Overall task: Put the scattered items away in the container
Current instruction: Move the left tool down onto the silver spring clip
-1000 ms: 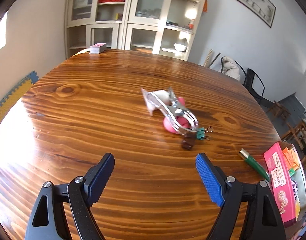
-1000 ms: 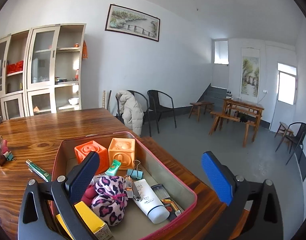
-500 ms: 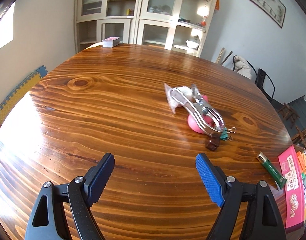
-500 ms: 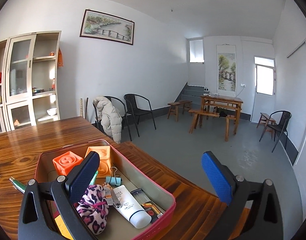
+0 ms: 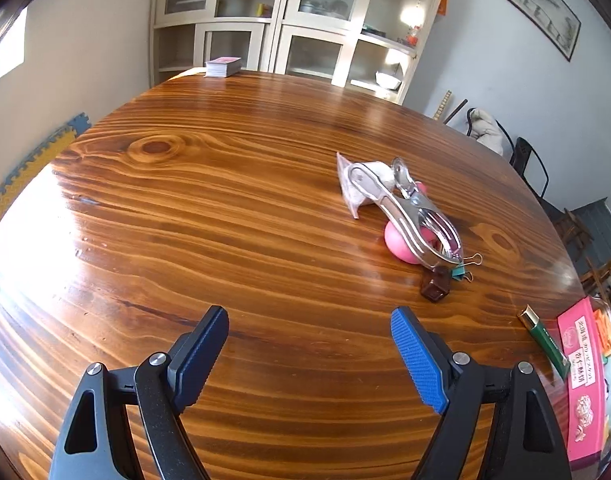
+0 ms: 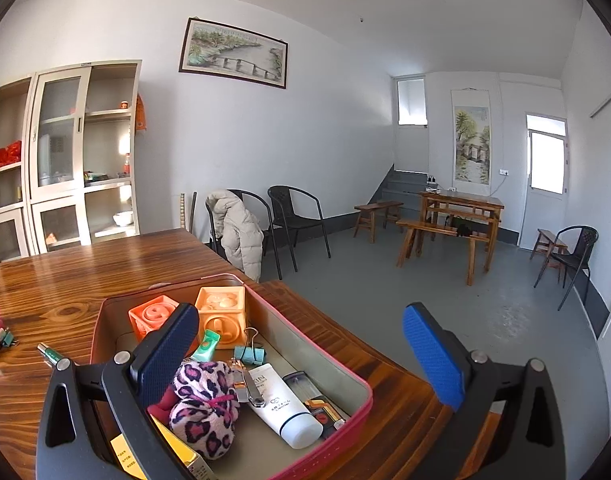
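Table (image 5: 209, 208): big round wooden top, glossy, carries everything below.
Container (image 6: 305, 336): pink-rimmed open box at the table edge nearest the chairs; in the left wrist view only its pink side (image 5: 581, 380) shows, far right.
Box contents: two orange blocks (image 6: 221, 312) at the far wall, leopard-print pouch (image 6: 205, 404), white tube (image 6: 281, 404), teal binder clip (image 6: 249, 354), yellow carton (image 6: 157, 452) in the near corner.
Left gripper (image 5: 309, 344): fingers spread wide, nothing between them, hovers over bare wood short of the loose pile.
Right gripper (image 6: 301, 352): fingers spread wide, empty, above the box; left finger (image 6: 165, 352) overlaps the blocks in view.
Loose pile: mid-table, well apart from the box. Metal clamp (image 5: 409, 212) lies on top of a pink ball (image 5: 401, 242), clear plastic bag (image 5: 353, 188) at its far end.
Small bits: brown cube (image 5: 435, 286) and green binder clip (image 5: 461, 270) touching the clamp's near end.
Green pen (image 5: 545, 340): lies on the table just beside the box, outside it.
Card deck (image 5: 223, 66): far table edge, by the cabinet (image 5: 289, 20).
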Available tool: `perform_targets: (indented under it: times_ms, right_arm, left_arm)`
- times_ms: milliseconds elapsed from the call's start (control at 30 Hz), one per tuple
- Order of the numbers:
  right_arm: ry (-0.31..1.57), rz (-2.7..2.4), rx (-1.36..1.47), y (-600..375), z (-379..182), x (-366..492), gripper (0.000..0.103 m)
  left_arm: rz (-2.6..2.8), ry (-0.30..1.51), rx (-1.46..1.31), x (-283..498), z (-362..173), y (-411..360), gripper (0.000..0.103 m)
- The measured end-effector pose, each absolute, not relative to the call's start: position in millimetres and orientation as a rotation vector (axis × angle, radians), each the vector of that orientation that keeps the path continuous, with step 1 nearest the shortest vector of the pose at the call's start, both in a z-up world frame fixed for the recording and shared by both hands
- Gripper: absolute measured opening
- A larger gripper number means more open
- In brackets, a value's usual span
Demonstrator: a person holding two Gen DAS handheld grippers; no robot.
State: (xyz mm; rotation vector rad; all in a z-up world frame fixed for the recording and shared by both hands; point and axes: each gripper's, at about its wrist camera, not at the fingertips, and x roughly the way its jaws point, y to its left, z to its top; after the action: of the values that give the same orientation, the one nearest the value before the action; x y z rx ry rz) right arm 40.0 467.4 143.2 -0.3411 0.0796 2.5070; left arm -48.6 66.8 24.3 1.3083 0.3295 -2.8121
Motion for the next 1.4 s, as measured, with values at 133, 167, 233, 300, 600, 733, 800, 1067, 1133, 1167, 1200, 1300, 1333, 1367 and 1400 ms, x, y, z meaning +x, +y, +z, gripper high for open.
perform_targets:
  times_ms: [133, 167, 233, 300, 600, 733, 800, 1067, 1133, 1167, 1200, 1300, 1333, 1367, 1400]
  right_arm:
    - [0.107, 2.542, -0.372, 470.1, 141.7, 38.5, 0.102]
    - [0.108, 2.552, -0.378, 469.8, 141.1, 38.5, 0.102]
    - [0.097, 2.569, -0.374, 466.7, 140.9, 39.8, 0.102]
    - [0.079, 2.581, -0.37, 462.7, 141.1, 39.3, 0.102]
    - [0.095, 2.593, -0.403, 466.7, 140.8, 36.1, 0.102]
    - [0.094, 2.591, -0.413, 468.6, 140.1, 34.8, 0.102]
    - [0.084, 2.588, -0.418, 467.4, 140.0, 33.5, 0.102]
    - [0.084, 2.563, -0.396, 468.8, 140.4, 35.1, 0.102]
    - [0.078, 2.552, -0.386, 468.1, 141.1, 35.9, 0.102]
    - [0.074, 2.546, -0.379, 467.6, 141.6, 36.6, 0.102]
    - [0.07, 2.54, -0.369, 466.9, 142.2, 37.2, 0.102]
    - [0.056, 2.521, -0.342, 463.6, 144.7, 37.5, 0.102]
    - [0.055, 2.517, -0.336, 461.2, 145.2, 37.5, 0.102]
    - [0.056, 2.518, -0.331, 457.6, 146.2, 37.3, 0.102]
    - [0.066, 2.528, -0.325, 451.8, 148.3, 37.7, 0.102]
  left_arm:
    - [-2.814, 0.279, 1.296, -65.9, 28.8, 87.9, 0.085]
    - [-2.819, 0.293, 1.304, -72.2, 30.4, 92.5, 0.085]
    - [-2.83, 0.33, 1.307, -85.8, 33.1, 102.9, 0.085]
    - [-2.837, 0.342, 1.312, -99.8, 32.9, 115.5, 0.085]
    - [-2.757, 0.278, 1.386, -160.1, 10.2, 138.7, 0.086]
    - [-2.766, 0.313, 1.388, -163.4, 7.2, 122.7, 0.086]
    - [-2.767, 0.313, 1.384, -161.8, 7.1, 112.9, 0.086]
    - [-2.789, 0.281, 1.42, -129.4, 6.8, 66.8, 0.086]
    - [-2.8, 0.27, 1.432, -118.0, 6.5, 53.2, 0.086]
    - [-2.802, 0.268, 1.434, -112.6, 6.5, 46.1, 0.086]
    - [-2.807, 0.271, 1.439, -107.7, 6.6, 38.8, 0.086]
    - [-2.846, 0.295, 1.438, -96.0, 10.7, 19.8, 0.086]
    - [-2.86, 0.293, 1.426, -93.7, 13.2, 14.5, 0.086]
    - [-2.876, 0.293, 1.411, -92.1, 16.0, 9.4, 0.086]
    - [-2.892, 0.296, 1.396, -91.3, 18.8, 4.9, 0.086]
